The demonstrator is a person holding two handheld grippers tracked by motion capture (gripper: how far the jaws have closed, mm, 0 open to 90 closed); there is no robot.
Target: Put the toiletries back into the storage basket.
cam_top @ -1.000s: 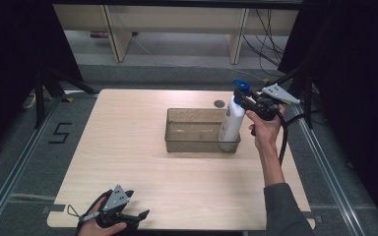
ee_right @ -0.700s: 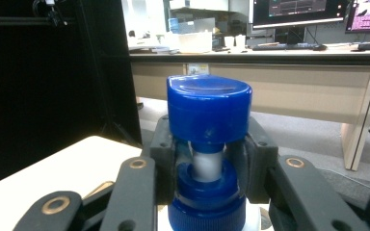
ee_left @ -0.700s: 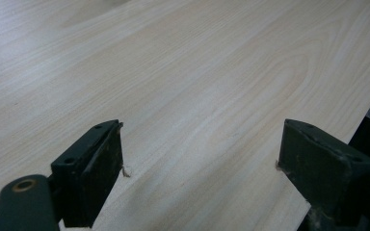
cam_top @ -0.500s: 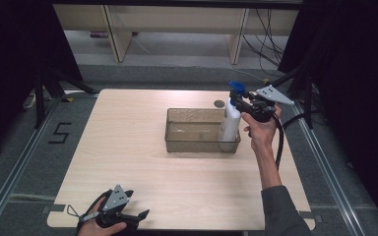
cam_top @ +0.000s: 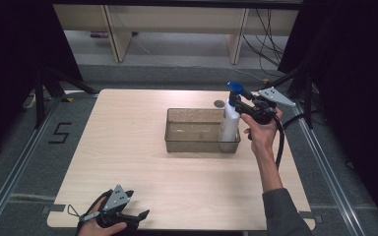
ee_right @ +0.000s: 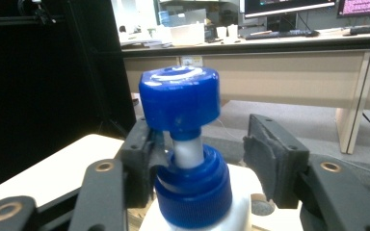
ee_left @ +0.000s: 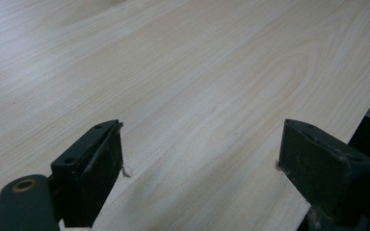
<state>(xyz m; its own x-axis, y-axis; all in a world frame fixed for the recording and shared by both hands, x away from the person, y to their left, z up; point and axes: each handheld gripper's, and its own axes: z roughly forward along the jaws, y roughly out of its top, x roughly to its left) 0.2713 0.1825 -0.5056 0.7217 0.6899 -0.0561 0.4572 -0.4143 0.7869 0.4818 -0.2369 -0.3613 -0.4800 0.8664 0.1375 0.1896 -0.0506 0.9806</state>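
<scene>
Standing upright in the right end of the clear bin (cam_top: 177, 143), the white bottle (cam_top: 229, 129) appears delivered; the right gripper (cam_top: 241, 104) has just been opening around its blue cap (ee_right: 180, 98), withdrawal remaining, while the left gripper (ee_left: 200, 166) rests agape on the table (cam_top: 128, 123).

I see a desk (cam_top: 142, 147) with a light wooden top and rounded corners, and the grain runs along its length. Near the far edge, a little right of the middle, a clear brownish plastic bin (cam_top: 197, 142) sits directly on the wood, with its long sides parallel to the far edge. Just behind the bin, close to the far edge, there is a small dark round spot (cam_top: 219, 103) on the surface; I cannot tell what it is. At the near left corner, my left claw (cam_top: 128, 217) rests on the desk, right at the near edge, and the wood between its open jaws is bare.
</scene>
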